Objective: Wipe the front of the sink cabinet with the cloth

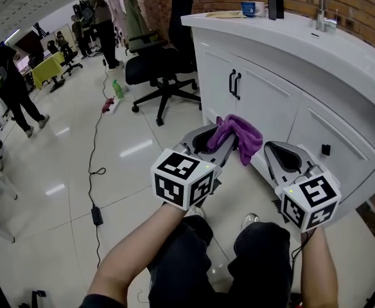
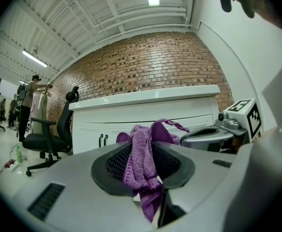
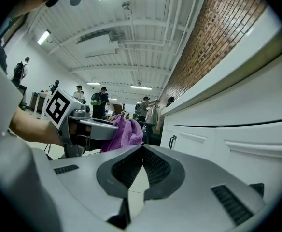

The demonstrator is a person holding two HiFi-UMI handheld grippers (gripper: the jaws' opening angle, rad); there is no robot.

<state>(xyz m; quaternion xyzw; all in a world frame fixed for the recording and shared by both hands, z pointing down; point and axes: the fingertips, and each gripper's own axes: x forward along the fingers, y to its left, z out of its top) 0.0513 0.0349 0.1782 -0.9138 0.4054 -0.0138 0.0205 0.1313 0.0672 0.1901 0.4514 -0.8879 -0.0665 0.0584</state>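
Between the jaws of the left gripper, clamped tight, the purple cloth bunches up and spills past the tips, close to the front of the white sink cabinet. Whether it touches the door cannot be told. The right gripper hangs just beside, jaws together on nothing. The cabinet's right end is cut off.

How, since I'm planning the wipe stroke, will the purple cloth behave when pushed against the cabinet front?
Probably floppy: the purple cloth bunches and droops from the left gripper, which is shut on it. Its fuzzy pile suggests it is light and grippy, not slippery. Against the cabinet front it would likely squash and drag.
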